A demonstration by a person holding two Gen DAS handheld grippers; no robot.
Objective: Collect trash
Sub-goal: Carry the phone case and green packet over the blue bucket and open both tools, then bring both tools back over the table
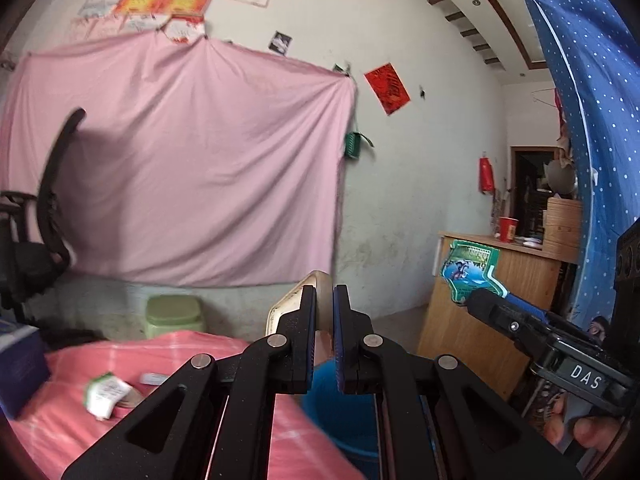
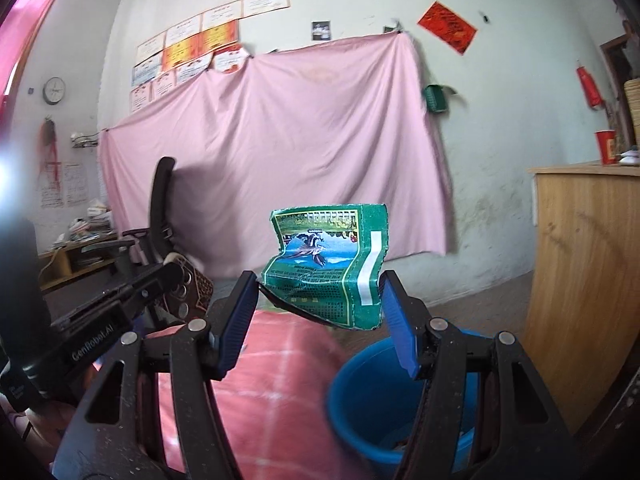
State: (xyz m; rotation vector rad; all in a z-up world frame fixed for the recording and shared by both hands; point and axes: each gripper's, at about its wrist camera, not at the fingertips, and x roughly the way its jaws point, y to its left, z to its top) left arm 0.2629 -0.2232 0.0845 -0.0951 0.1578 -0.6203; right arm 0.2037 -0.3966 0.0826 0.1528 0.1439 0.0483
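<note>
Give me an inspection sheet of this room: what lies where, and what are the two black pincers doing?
Surface: pink checked cloth, blurred.
Job's things: green packet; cream curved piece; crumpled wrapper on the cloth; blue bucket beside it.
Clutter: green stool; dark blue box.
Grippers: left gripper shut on the cream piece; right gripper clamps the packet across its width.
Cables: nothing seen.
Surroundings: pink sheet on the wall, office chair, wooden cabinet.

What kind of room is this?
Probably a lived-in room at home: a pink sheet and certificates hang on the wall, beside a desk chair and a blue bucket.
</note>
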